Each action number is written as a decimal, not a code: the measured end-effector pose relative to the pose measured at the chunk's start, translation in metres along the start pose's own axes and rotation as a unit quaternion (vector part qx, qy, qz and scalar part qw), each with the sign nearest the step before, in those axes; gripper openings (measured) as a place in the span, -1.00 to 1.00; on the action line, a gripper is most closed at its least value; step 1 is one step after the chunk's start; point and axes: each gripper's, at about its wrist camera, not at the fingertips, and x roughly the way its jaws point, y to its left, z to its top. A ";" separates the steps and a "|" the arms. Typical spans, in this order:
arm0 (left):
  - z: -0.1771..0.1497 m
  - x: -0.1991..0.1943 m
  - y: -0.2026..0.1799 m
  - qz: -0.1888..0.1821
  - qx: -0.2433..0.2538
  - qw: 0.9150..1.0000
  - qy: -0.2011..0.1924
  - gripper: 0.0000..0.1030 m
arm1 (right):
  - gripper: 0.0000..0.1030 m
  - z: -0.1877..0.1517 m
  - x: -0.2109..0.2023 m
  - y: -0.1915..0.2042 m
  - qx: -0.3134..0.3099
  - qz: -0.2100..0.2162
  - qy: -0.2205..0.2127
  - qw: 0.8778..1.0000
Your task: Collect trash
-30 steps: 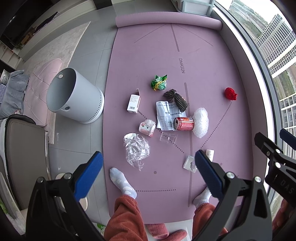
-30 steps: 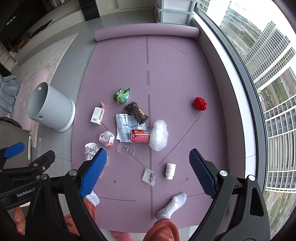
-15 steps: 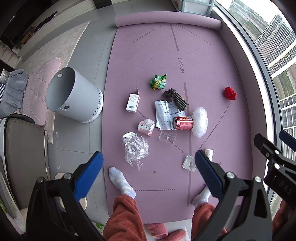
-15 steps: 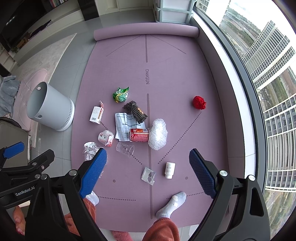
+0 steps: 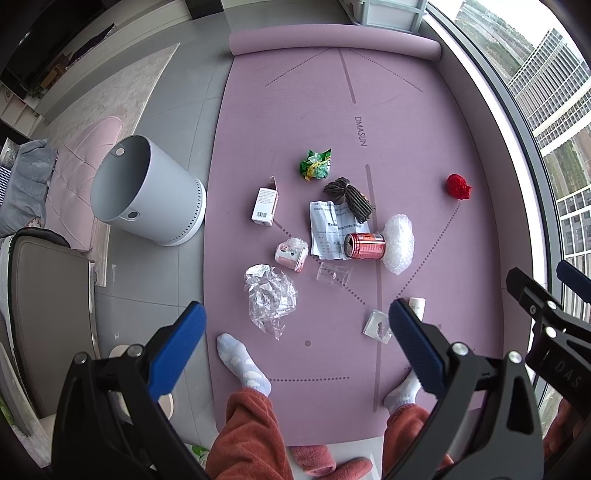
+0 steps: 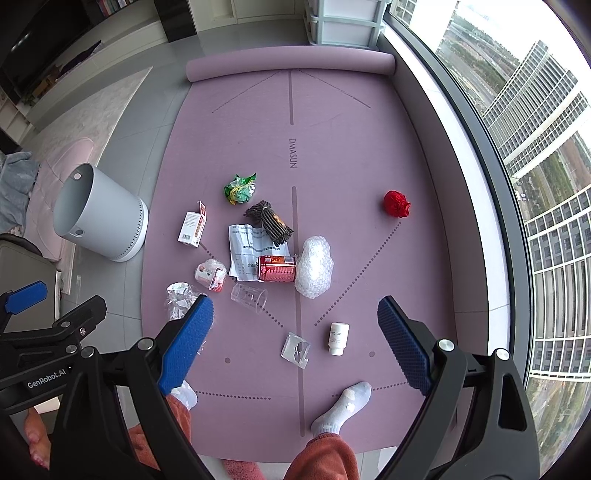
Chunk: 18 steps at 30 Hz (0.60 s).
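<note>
Both grippers, left gripper [image 5: 297,332] and right gripper [image 6: 295,325], gape wide, empty, above the "DMASUN" mat [image 6: 332,147]; red can [image 6: 277,268] lies beside bubble wrap [image 6: 314,267].

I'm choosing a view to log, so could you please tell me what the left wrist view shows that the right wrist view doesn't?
Only the left wrist view shows the whole crumpled plastic bag; the right wrist view hides part of it behind a finger. Only the right wrist view shows the whole white bottle and the bookshelf. Both show the bin, red can, mat, and both open grippers, left and right.
</note>
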 end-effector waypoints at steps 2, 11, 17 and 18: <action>-0.001 0.000 0.000 0.000 0.001 1.000 0.000 0.92 | 0.70 0.000 -0.001 0.000 0.000 -0.001 0.000 1.000; -0.001 -0.001 0.000 -0.001 0.000 1.000 0.000 0.92 | 0.70 0.000 -0.001 -0.001 0.000 -0.001 0.000 1.000; -0.002 -0.002 -0.002 -0.004 0.000 1.000 0.001 0.92 | 0.70 -0.001 -0.001 -0.002 0.000 -0.002 0.000 1.000; -0.002 -0.002 -0.002 -0.004 0.001 1.000 0.001 0.92 | 0.70 -0.001 -0.001 -0.002 0.000 -0.003 0.000 1.000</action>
